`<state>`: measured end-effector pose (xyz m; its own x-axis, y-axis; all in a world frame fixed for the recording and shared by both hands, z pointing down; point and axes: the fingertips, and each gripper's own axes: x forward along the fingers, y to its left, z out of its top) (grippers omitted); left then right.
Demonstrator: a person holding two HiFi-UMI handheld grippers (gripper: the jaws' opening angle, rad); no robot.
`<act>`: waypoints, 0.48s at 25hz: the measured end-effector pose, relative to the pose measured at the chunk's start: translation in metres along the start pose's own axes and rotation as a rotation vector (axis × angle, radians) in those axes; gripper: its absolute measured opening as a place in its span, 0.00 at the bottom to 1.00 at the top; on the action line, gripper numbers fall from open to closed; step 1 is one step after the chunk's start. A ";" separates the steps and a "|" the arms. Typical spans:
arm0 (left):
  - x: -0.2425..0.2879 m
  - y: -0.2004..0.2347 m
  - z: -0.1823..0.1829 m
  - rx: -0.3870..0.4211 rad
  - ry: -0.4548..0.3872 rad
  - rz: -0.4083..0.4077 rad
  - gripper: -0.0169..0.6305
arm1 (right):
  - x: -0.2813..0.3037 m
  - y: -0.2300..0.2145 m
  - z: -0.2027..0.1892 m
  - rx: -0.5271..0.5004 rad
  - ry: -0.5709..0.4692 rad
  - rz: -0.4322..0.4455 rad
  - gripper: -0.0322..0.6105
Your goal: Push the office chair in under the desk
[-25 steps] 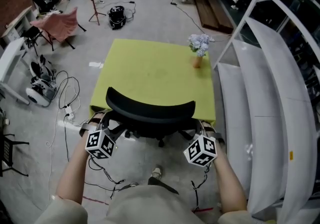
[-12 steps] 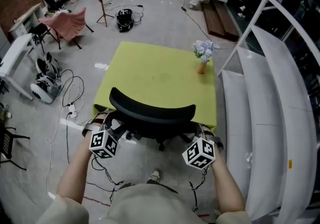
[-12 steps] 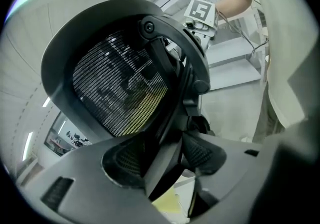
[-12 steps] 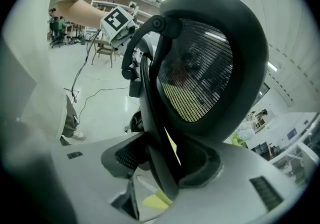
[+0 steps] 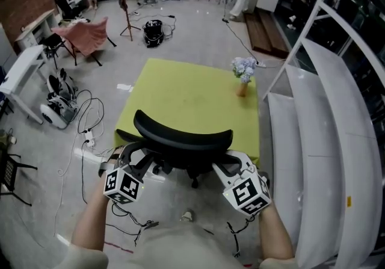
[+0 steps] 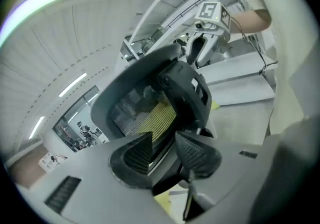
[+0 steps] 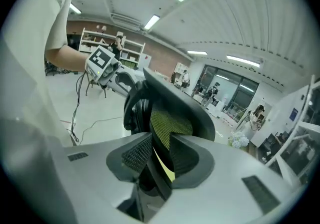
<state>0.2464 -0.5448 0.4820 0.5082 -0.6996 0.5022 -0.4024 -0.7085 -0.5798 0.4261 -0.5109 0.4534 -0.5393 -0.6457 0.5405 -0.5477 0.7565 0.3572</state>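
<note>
Left gripper (image 6: pixel 164 150) and right gripper (image 7: pixel 161 150) jaws are closing around opposite edges of the office chair (image 5: pixel 183 134)

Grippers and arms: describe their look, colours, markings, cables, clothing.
The left gripper and right gripper are pale grey with dark textured pads; each carries a cube of black-and-white square markers. Thin black cables trail below. Beige sleeves, forearms bare. Both jaws are closing, the chair back between them.
</note>
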 end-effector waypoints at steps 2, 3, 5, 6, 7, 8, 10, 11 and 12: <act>-0.012 0.006 0.016 -0.013 -0.027 0.029 0.23 | -0.012 0.000 0.020 0.021 -0.069 0.009 0.22; -0.019 0.011 0.025 -0.033 -0.047 0.049 0.21 | -0.018 -0.001 0.031 0.031 -0.105 0.008 0.21; -0.033 0.022 0.047 -0.096 -0.108 0.093 0.17 | -0.031 -0.005 0.049 0.054 -0.174 -0.008 0.21; -0.041 0.027 0.057 -0.123 -0.142 0.113 0.13 | -0.036 -0.007 0.057 0.069 -0.206 -0.022 0.20; -0.048 0.032 0.068 -0.142 -0.174 0.130 0.11 | -0.042 -0.010 0.064 0.087 -0.237 -0.042 0.19; -0.054 0.036 0.078 -0.154 -0.206 0.145 0.09 | -0.048 -0.014 0.071 0.110 -0.269 -0.063 0.16; -0.065 0.045 0.100 -0.177 -0.284 0.172 0.08 | -0.060 -0.022 0.081 0.166 -0.331 -0.104 0.12; -0.070 0.049 0.110 -0.194 -0.318 0.185 0.07 | -0.066 -0.027 0.083 0.189 -0.349 -0.124 0.11; -0.074 0.052 0.117 -0.216 -0.340 0.194 0.07 | -0.071 -0.031 0.084 0.206 -0.359 -0.145 0.11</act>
<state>0.2771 -0.5195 0.3395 0.6147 -0.7768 0.1368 -0.6462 -0.5955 -0.4773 0.4276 -0.4976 0.3394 -0.6153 -0.7666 0.1839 -0.7311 0.6421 0.2307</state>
